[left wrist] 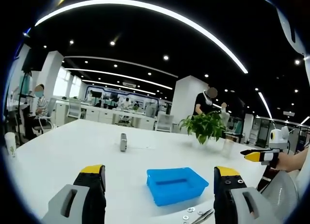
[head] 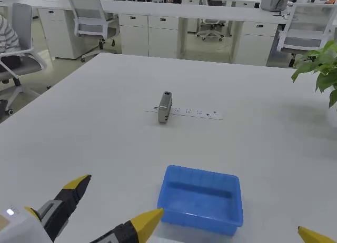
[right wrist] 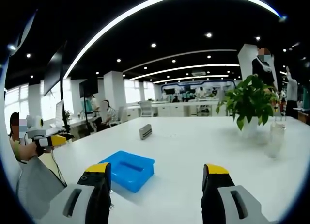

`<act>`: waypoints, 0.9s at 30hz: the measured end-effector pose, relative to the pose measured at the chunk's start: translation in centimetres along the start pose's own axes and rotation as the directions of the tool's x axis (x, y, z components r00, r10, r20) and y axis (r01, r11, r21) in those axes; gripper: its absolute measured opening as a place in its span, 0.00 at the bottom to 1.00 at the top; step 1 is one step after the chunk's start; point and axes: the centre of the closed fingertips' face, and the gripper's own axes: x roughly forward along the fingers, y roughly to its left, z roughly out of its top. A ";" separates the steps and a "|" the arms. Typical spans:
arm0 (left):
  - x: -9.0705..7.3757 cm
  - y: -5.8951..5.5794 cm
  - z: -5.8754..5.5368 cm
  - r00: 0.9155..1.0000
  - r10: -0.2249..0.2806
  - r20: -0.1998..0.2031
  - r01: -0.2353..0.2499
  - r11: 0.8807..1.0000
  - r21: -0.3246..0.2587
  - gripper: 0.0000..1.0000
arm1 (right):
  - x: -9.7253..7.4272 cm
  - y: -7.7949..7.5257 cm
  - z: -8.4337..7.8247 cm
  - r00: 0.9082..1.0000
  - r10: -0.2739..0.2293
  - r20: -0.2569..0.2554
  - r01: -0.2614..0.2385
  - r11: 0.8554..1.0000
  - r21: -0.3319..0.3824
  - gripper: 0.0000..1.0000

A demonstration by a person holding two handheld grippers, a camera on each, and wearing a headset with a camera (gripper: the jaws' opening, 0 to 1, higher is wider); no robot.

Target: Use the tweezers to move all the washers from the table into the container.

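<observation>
The blue container point(head: 200, 198) stands empty on the white table point(head: 105, 132), close in front of me. In the left gripper view, several small washers point(left wrist: 189, 212) and the metal tweezers point(left wrist: 204, 215) lie on the table just before the container point(left wrist: 172, 184). My left gripper point(head: 113, 201) hovers left of the container, jaws wide apart and empty point(left wrist: 160, 185). My right gripper point(right wrist: 156, 180) is also open and empty, with the container point(right wrist: 128, 168) ahead to its left. One of its yellow fingertips point(head: 315, 235) pokes in at the bottom right.
A grey device point(head: 165, 107) stands mid-table on a flat white power strip point(head: 192, 112). A potted plant point(head: 321, 69) and a glass point(right wrist: 275, 134) stand at the table's right side. Office chairs point(head: 92, 22) and desks line the far side, with people nearby.
</observation>
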 end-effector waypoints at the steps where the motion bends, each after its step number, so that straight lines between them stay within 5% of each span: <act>1: 0.0 0.0 0.0 1.000 0.000 0.000 0.000 1.000 0.000 0.95 | 0.0 0.0 0.0 1.000 0.001 -0.002 -0.001 1.000 -0.001 0.76; 27: 0.0 0.1 -0.3 1.000 0.004 -0.019 -0.004 1.000 0.011 0.93 | 0.2 0.5 -0.4 0.999 0.014 -0.031 -0.015 1.000 -0.020 0.73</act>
